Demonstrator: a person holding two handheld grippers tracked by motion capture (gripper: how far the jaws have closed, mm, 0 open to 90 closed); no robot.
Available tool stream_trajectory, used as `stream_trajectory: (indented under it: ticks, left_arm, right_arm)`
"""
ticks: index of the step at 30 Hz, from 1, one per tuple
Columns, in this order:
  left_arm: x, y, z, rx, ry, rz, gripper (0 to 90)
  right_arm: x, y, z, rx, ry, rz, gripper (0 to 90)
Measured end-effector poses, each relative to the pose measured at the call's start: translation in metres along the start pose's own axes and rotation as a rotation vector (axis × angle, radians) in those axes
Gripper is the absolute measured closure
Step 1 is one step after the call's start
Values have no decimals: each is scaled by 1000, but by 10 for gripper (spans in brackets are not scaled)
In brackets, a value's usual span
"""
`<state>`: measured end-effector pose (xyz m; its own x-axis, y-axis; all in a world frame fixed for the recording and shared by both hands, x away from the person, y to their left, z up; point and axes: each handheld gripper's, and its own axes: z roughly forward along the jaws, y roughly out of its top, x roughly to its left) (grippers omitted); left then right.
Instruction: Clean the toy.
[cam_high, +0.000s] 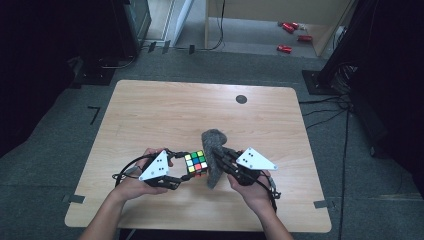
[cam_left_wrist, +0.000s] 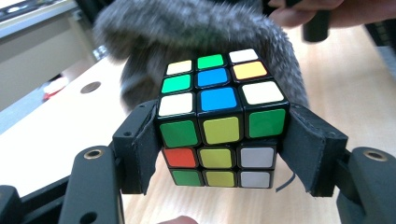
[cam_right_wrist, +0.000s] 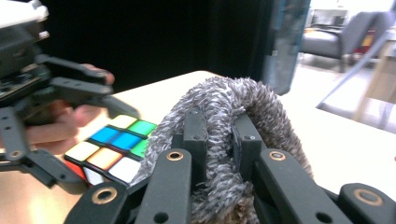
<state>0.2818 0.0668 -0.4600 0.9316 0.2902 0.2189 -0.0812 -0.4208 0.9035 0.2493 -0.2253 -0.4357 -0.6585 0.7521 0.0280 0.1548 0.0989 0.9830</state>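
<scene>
A scrambled colour puzzle cube (cam_high: 196, 164) sits near the table's front middle, and my left gripper (cam_high: 186, 168) is shut on its two sides. In the left gripper view the cube (cam_left_wrist: 219, 126) is pinched between the black pads (cam_left_wrist: 140, 147). A grey fuzzy cloth (cam_high: 215, 155) hangs right beside the cube, with my right gripper (cam_high: 223, 161) shut on a fold of it. In the right gripper view the cloth (cam_right_wrist: 224, 140) bulges between and over the closed jaws, and the cube (cam_right_wrist: 114, 147) lies just to its left. Cloth and cube touch or nearly touch.
The wooden table (cam_high: 165, 110) has a round dark hole (cam_high: 241, 99) at the back right. Grey carpet surrounds it, with red objects (cam_high: 290, 35) on the floor far back and black stands at both sides. The person's hands (cam_high: 130, 187) come in from the front edge.
</scene>
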Motion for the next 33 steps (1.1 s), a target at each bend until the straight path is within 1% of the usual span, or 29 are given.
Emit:
stream_trajectory:
  ticks: [2,3,4,5,7,8,10,11,12,14,16,17,18,19,21,23,27,29,33]
  left_arm:
    - [2,-1,1,11,28,-12,345]
    - [5,-2,2,6,40,-35,345]
    - [7,-3,2,0,50,-55,345]
    - [9,-3,2,-3,58,-69,345]
    - [10,-4,4,2,85,-73,345]
    - [11,-5,6,11,98,-72,345]
    - [12,-6,8,24,118,-75,345]
    - [12,-7,9,27,125,-76,345]
    - [13,-8,11,35,135,-79,345]
    - [14,-9,13,39,154,-89,345]
    - [15,-10,15,43,179,-101,345]
    - [16,-11,17,49,200,-110,345]
    - [16,-13,19,55,215,-112,345]
    - [16,-14,20,61,233,-113,345]
    - [17,-16,23,80,255,-119,345]
    - [16,-18,27,91,267,-122,345]
    - [13,-22,36,135,316,-115,345]
    - [13,-25,40,151,331,-122,344]
    - [11,-31,44,173,336,-120,344]
  right_arm:
    - [-8,0,-4,-5,-38,3,809]
    - [-12,0,-7,-3,-61,1,809]
    - [-19,-1,-10,0,-95,-4,809]
    - [-24,-2,-13,4,-119,-1,809]
    - [-35,-7,-17,24,-160,4,808]
    - [-40,-10,-18,34,-190,-6,808]
    - [-49,-14,-22,46,-225,17,808]
    - [-53,-16,-23,52,-249,19,808]
    - [-56,-18,-23,57,-261,19,808]
    - [-60,-23,-22,77,-267,35,806]
    - [-60,-29,-18,101,-261,29,802]
    - [-59,-32,-15,119,-256,24,801]
    - [-58,-35,-12,138,-253,13,798]
    - [-58,-38,-9,148,-249,12,796]
    - [-59,-42,-6,158,-236,31,795]
    - [-58,-47,-1,186,-225,46,794]
    - [-54,-56,8,222,-202,37,782]
    - [-52,-59,11,232,-193,33,775]
    - [-51,-63,14,241,-188,30,765]
